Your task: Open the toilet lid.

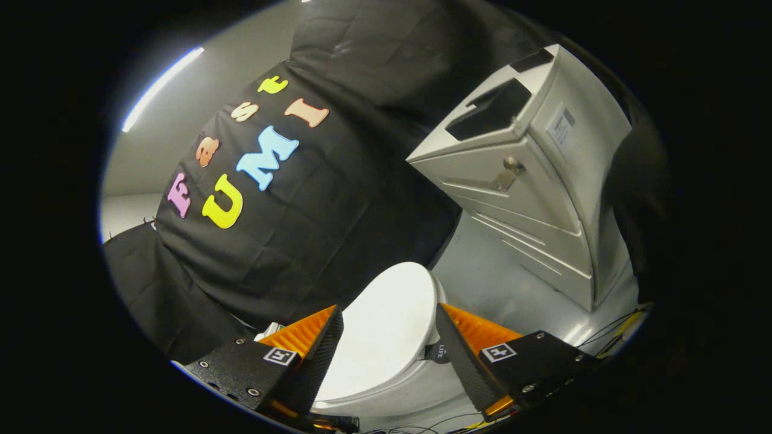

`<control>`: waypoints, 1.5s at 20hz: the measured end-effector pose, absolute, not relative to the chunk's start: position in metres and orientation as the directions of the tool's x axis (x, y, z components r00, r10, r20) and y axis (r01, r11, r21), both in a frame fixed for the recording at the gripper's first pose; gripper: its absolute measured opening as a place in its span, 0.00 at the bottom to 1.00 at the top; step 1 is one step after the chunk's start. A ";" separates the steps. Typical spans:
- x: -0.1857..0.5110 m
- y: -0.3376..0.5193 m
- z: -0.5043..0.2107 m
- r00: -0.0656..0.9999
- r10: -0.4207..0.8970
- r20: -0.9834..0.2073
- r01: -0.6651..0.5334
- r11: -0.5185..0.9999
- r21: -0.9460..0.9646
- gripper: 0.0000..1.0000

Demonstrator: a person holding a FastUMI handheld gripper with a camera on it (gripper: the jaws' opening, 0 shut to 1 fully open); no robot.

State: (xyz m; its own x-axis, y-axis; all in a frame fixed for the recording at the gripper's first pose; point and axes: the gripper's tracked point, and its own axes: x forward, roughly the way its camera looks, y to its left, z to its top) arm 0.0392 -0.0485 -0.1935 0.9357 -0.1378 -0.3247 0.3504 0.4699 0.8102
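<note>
Here, a big black cloth wall (338,199) hangs at the back, and a grey cabinet (543,181) with a small round knob (512,163) stands beside it on the shiny grey floor (500,283). The white toilet (386,367) sits in front of the cloth, and its lid (386,325) is down flat. The gripper (389,328) is spread wide open and holds nothing, with the lid showing between its two fingers, though I cannot tell if they touch it.

floor: smooth pale grey floor (500,283), beyond the claw (389,328)
on it: white ceramic toilet (386,337) between the claw's spread fingers; white metal cabinet (531,181) beyond
</note>
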 end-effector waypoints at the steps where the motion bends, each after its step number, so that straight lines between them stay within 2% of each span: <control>1: 0.041 -0.047 -0.201 0.931 -0.131 -0.340 0.361 0.451 0.816 0.95; 11: 0.037 -0.029 -0.274 0.895 -0.062 -0.442 0.443 0.247 0.862 0.94; 13: 0.040 -0.026 -0.283 0.888 -0.045 -0.458 0.456 0.212 0.864 0.90; 16: 0.047 -0.029 -0.288 0.891 -0.045 -0.451 0.453 0.129 0.882 0.77; 23: 0.057 -0.015 -0.299 0.896 -0.007 -0.443 0.442 0.077 0.894 0.57; 24: 0.059 -0.015 -0.301 0.897 -0.005 -0.442 0.442 0.063 0.895 0.50; 30: 0.061 -0.016 -0.301 0.907 0.026 -0.421 0.421 -0.016 0.907 0.39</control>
State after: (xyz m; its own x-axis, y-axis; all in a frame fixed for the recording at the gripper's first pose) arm 0.0606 -0.0157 -0.3014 0.9068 0.0257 -0.4209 0.4213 -0.0160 0.9068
